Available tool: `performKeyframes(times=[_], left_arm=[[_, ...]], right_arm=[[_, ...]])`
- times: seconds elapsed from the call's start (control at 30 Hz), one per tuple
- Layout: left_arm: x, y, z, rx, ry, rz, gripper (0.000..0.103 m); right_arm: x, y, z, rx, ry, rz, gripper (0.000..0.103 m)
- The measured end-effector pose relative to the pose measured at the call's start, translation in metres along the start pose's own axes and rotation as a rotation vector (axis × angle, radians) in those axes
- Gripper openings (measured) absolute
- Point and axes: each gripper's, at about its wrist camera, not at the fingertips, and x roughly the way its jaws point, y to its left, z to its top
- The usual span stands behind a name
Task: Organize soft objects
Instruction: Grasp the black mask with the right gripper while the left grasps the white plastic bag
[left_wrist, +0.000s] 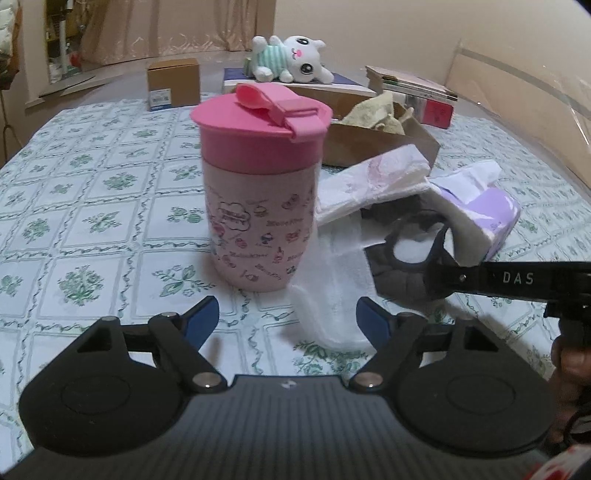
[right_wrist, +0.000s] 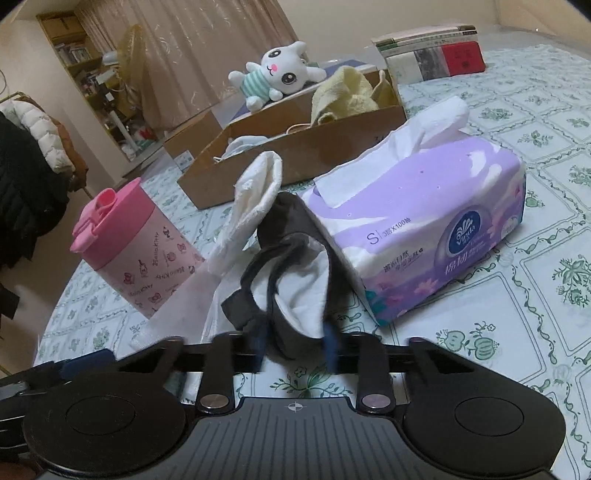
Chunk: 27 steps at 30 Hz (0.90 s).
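Floral-clothed table (left_wrist: 92, 221), cup (left_wrist: 258, 192), tissues (right_wrist: 424, 236).

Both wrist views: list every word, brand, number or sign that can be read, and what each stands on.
"DAS": right hand-held gripper, on its black arm.
"S" and "X100": purple tissue pack, front face.
"Vinda": same pack, round blue logo, only just legible.
Chinese characters on the pack: too blurred to read.
Script on the pink cup: too blurred to read.
Label on the small cardboard box: too small.

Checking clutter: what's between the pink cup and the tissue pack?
Right wrist view: between pink cup and tissue pack lie a white folded cloth and a dark sock.
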Motion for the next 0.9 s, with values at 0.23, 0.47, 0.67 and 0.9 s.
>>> performKeyframes(times=[0.23,0.47,0.67,0.9], left_arm=[[0.006,-0.016,0.005,0.066,-0.022,-0.036,0.078],[0.024,-0.045,0.004,0.232,0.008,-0.028,0.078],[0.038,-0.066,-0.006,0.389,0.037,0.039,0.062],[0.034,-0.068,-0.009,0.412,0.063,0.06,0.012]], right_arm=[[-0.011,0.001,-0.001,-0.033,0.006,-0.001,0.009],[-0.022,0.0,-0.001,-0.07,0.016,0.002,0.009],[-0.035,-0.003,-0.007,-0.119,0.02,-0.022,0.009],[-0.051,-0.003,-0.009,-0.17,-0.003,-0.047,0.009]])
